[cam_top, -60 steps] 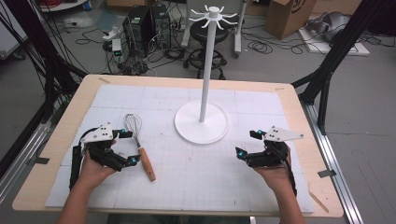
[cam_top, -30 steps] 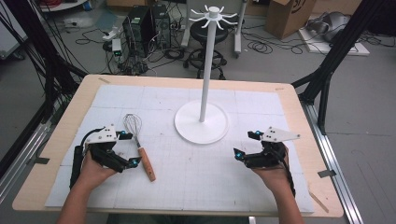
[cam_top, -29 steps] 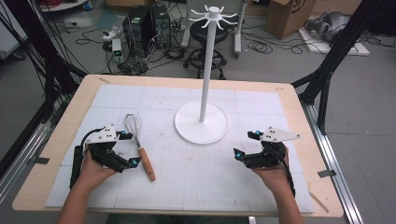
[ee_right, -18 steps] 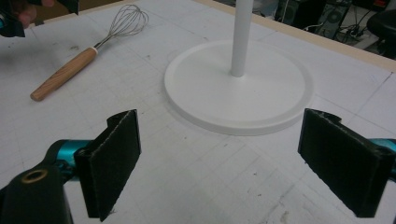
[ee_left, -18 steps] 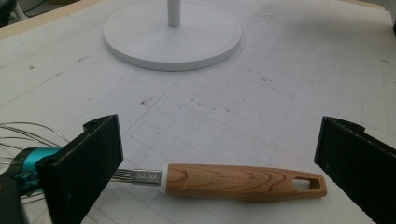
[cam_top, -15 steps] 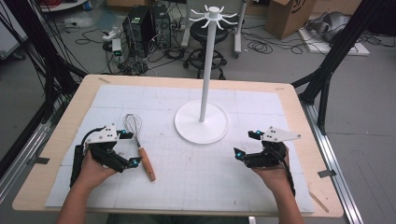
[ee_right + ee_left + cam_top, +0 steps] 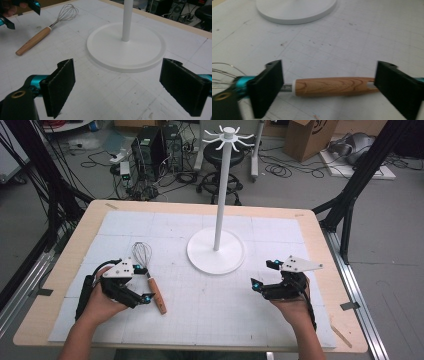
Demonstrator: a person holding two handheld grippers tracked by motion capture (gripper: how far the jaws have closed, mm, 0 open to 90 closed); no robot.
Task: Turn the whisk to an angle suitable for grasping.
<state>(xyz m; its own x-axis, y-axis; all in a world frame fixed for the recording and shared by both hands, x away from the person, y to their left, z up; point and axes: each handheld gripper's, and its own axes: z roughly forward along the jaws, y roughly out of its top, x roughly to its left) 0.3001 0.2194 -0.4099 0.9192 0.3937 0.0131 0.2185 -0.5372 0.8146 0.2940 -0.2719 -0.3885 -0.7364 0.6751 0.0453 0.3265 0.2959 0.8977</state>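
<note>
A whisk lies flat on the white mat, its wooden handle toward the table's near edge and its wire head farther away. My left gripper stands open right beside the handle. In the left gripper view the handle lies lengthwise across the gap between the jaws, with the wires out past the left jaw. My right gripper is open and holds nothing, just short of the stand's base. A white stand with a tall pole and hooks at the top rises mid-table.
The right gripper view has the round base straight ahead, with the whisk and the left gripper farther off at the upper left. The wooden table edge borders the gridded mat. Cables, a stool and computers sit on the floor beyond.
My left gripper has edged right and now sits close against the whisk handle. The right gripper has barely shifted. The whisk and the stand have not moved.
</note>
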